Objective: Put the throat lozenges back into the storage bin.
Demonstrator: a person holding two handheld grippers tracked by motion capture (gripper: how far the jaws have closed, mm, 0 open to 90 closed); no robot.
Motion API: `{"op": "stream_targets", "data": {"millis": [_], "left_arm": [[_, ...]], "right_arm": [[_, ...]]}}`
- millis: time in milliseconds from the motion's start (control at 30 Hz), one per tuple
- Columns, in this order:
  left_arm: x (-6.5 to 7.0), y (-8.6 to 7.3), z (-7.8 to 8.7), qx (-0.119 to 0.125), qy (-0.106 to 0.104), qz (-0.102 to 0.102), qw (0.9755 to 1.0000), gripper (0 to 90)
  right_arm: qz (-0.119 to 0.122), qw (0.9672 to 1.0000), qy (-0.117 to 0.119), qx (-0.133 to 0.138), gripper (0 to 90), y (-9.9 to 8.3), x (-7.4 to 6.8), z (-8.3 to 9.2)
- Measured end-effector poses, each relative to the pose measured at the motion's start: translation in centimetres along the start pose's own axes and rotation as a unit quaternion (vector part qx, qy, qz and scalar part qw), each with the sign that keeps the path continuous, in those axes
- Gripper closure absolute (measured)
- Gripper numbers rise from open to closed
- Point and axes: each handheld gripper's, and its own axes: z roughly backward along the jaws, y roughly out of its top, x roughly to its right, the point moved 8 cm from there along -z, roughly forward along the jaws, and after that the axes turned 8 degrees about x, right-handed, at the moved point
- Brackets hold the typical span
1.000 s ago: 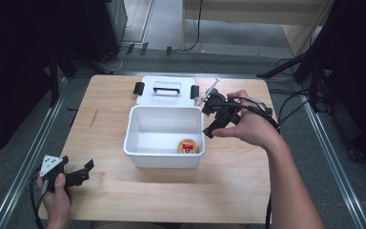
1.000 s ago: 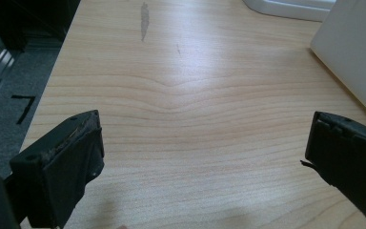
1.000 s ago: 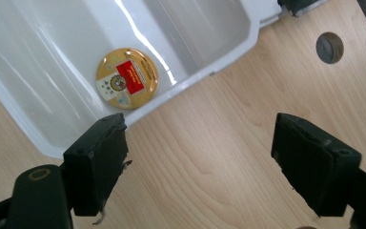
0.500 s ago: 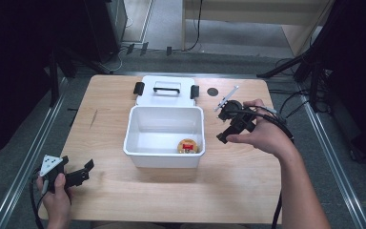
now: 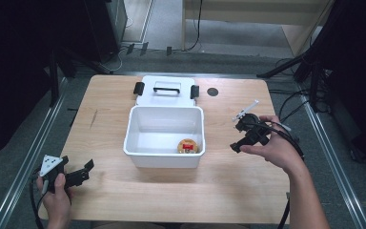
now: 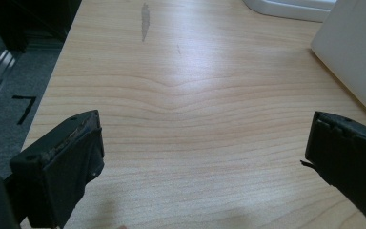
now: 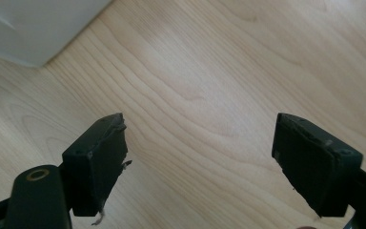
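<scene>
A white open box [image 5: 138,155] stands mid-table, with a small round orange and red object [image 5: 188,146] on its floor near the front right corner. My right gripper [image 5: 236,137] hangs low over bare wood just right of the box. Its jaws stand apart with nothing between them, as the right gripper view [image 7: 198,152] shows, and the box's corner [image 7: 33,24] lies at upper left there. My left gripper [image 5: 86,171] rests near the table's front left corner, open and empty [image 6: 202,152]. The box wall [image 6: 357,52] lies off to its right.
The box's white lid [image 5: 167,98], with a handle and two black latches, lies flat behind the box. A small black round mark [image 5: 212,91] sits on the wooden table [image 5: 105,105] to the lid's right. Metal rails run along both sides.
My right hand has moved from over the box's right rim out to the right and down toward the tabletop. The left hand has stayed put.
</scene>
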Motion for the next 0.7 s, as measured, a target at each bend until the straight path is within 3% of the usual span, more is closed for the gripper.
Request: {"op": "stream_targets", "data": {"millis": [367,700], "left_arm": [[0.0,0.0,0.0,-0.001,0.001,-0.002,1.0000,0.0],[0.0,0.0,0.0,-0.001,0.001,-0.003,1.0000,0.0]], "right_arm": [[-0.057,0.9981,-0.019,0.015,18.2,-3.9,1.7,-1.1],[-0.110,0.9919,-0.039,0.051,14.5,-6.7,2.6,-1.9]]}}
